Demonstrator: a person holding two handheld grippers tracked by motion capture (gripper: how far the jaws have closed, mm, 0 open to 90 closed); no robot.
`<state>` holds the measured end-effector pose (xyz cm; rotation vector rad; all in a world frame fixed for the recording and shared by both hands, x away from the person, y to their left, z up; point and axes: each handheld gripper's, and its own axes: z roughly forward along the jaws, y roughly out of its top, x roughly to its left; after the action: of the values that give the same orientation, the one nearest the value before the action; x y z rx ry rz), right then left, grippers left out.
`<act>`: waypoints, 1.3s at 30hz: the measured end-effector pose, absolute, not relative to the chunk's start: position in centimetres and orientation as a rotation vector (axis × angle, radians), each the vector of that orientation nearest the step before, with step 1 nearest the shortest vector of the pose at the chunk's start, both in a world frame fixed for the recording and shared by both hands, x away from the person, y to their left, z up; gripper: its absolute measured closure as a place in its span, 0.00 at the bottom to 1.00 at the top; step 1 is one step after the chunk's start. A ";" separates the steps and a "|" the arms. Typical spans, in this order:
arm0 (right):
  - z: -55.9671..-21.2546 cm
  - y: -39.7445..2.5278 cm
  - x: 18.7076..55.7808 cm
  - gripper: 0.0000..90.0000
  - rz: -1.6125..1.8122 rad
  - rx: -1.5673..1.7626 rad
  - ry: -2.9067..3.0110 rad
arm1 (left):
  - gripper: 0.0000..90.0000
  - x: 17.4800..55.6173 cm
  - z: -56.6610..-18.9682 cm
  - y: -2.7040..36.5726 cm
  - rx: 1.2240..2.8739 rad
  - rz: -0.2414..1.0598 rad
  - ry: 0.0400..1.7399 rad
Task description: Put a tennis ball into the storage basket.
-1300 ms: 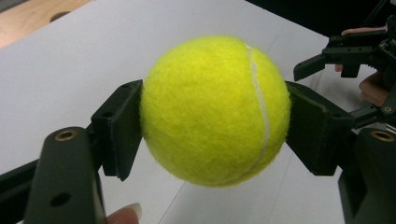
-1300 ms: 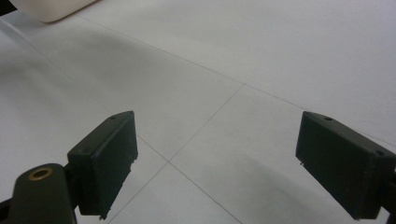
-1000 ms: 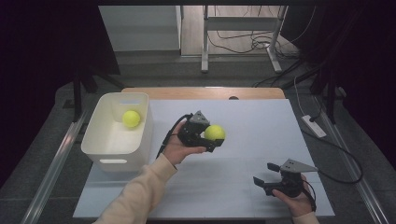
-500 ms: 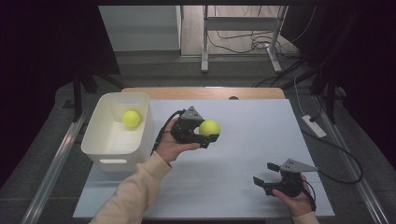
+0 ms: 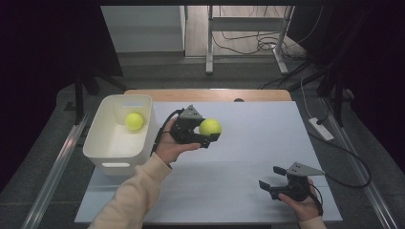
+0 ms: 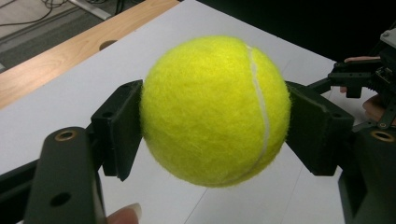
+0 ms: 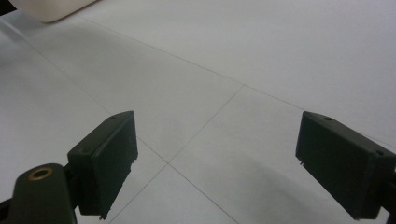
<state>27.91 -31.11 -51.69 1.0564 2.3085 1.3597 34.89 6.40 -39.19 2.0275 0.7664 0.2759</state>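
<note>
A yellow tennis ball (image 5: 210, 127) (image 6: 215, 109) is clamped between the black jaws of my left gripper (image 5: 208, 132) (image 6: 215, 128), held in the air above the white table top, just right of the white bin (image 5: 100, 143). A second tennis ball (image 5: 134, 121) lies inside that bin near its far right corner. My right gripper (image 5: 271, 177) (image 7: 231, 161) rests low near the table's front right, jaws wide apart with bare white surface between them. The left gripper view catches the right gripper (image 6: 362, 84) farther off at its right edge.
The white sheet (image 5: 258, 138) covers most of the wooden table (image 5: 205, 94), whose strip shows at the far edge. A cable and power strip (image 5: 321, 128) lie on the floor off the right side. A corner of the bin (image 7: 51, 9) shows in the right gripper view.
My left gripper has carried the ball leftward, closer to the bin, and lifted slightly. The right gripper has stayed put.
</note>
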 end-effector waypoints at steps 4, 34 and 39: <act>-51.7 -31.1 27.9 0.14 1.358 1.055 2.310 | 0.30 34.9 -39.0 6.6 2.020 0.283 0.773; -51.7 -31.1 27.9 0.14 1.356 1.055 2.311 | 0.30 34.9 -37.7 8.8 1.960 0.334 0.810; -51.7 -31.1 27.9 0.14 1.354 1.054 2.310 | 0.30 34.8 -37.3 9.4 1.948 0.344 0.817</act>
<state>27.94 -31.12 -51.71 1.0543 2.3100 1.3544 34.82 9.39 -37.29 1.9480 0.8173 0.3445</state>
